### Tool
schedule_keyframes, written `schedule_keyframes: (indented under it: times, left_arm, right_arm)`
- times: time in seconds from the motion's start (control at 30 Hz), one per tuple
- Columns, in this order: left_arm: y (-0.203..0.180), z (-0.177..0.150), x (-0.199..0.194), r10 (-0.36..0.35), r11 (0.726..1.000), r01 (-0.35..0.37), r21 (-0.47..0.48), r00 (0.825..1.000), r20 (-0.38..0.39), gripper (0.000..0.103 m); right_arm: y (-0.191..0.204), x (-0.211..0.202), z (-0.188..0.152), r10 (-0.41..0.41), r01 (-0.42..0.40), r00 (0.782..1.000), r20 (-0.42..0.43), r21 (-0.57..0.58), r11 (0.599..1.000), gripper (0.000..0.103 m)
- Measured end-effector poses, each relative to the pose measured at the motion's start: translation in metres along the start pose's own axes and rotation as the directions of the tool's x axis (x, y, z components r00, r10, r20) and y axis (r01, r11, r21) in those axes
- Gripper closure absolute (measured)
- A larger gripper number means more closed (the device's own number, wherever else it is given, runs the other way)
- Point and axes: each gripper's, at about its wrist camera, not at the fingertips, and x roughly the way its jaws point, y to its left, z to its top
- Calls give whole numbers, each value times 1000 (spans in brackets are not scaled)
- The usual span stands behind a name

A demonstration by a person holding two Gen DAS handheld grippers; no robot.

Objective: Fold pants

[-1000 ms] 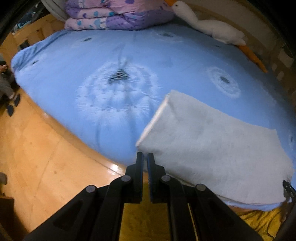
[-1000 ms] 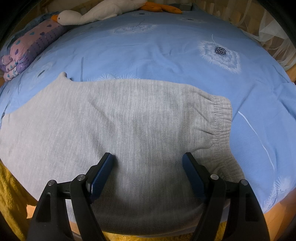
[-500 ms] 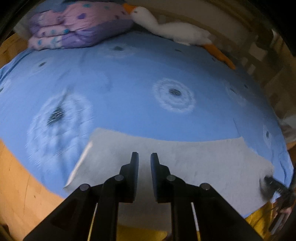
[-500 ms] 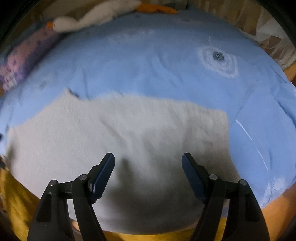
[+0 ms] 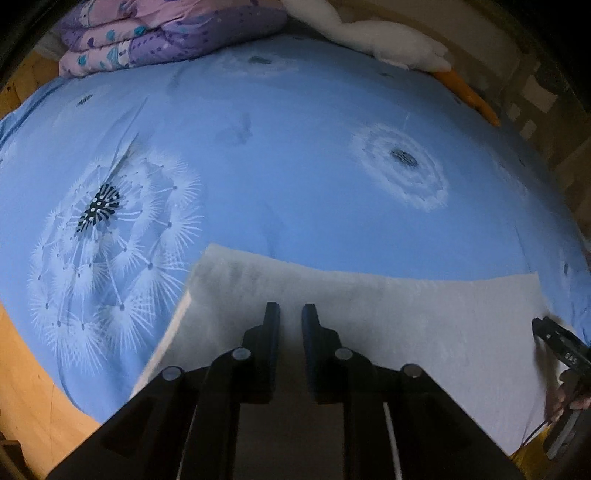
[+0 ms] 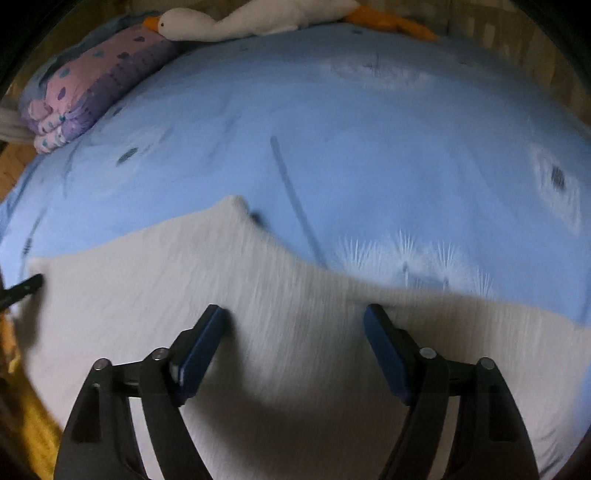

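The grey pants (image 5: 406, 325) lie flat, folded lengthwise, along the near edge of the blue bed (image 5: 280, 177). My left gripper (image 5: 290, 314) hovers over their left part, its jaws a narrow gap apart and holding nothing. The pants also fill the lower half of the right wrist view (image 6: 295, 332). My right gripper (image 6: 295, 321) is wide open just above the cloth, empty. It also shows at the right edge of the left wrist view (image 5: 554, 339). The left gripper's tip shows at the left edge of the right wrist view (image 6: 26, 286).
A folded purple quilt (image 5: 166, 33) and a white goose plush (image 5: 388, 40) lie at the head of the bed. Wooden floor (image 5: 22, 387) runs along the near left side. A yellow cloth (image 6: 33, 424) shows below the bed edge.
Both grippers have swung over the pants: the left moved from off the bed edge to above the cloth and opened a little. The right shifted left along the pants and stayed wide open.
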Motion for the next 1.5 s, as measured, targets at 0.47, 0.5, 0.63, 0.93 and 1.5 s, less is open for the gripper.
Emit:
schedule_keyframes:
  times: [0.47,0.5,0.63,0.93,1.5]
  left_arm:
    - [-2,-9,-41,-6,1000,6,8,1000,-19,80]
    - [-4,-14,-48,-13,1000,14,19,1000,-17,78]
    - [-6,-32,-63,-47,999,47,27,999,-26,68]
    - [3,-47,-41,-37,999,38,9,995,-92,68]
    - [-17,-51,-69,0,999,0,33,1000,-14,66]
  right_arm:
    - [-21,-38,-3,19,-21,999,27,86,996,24]
    - [-24,-46,-7,20,-23,999,29,92,995,24]
    - [-37,-71,-30,8,-10,1000,15,107,994,24]
    - [-61,-61,-69,-48,56,997,-54,161,985,24]
    - [-100,-117,-95,-26,-7,991,129,249,968,21]
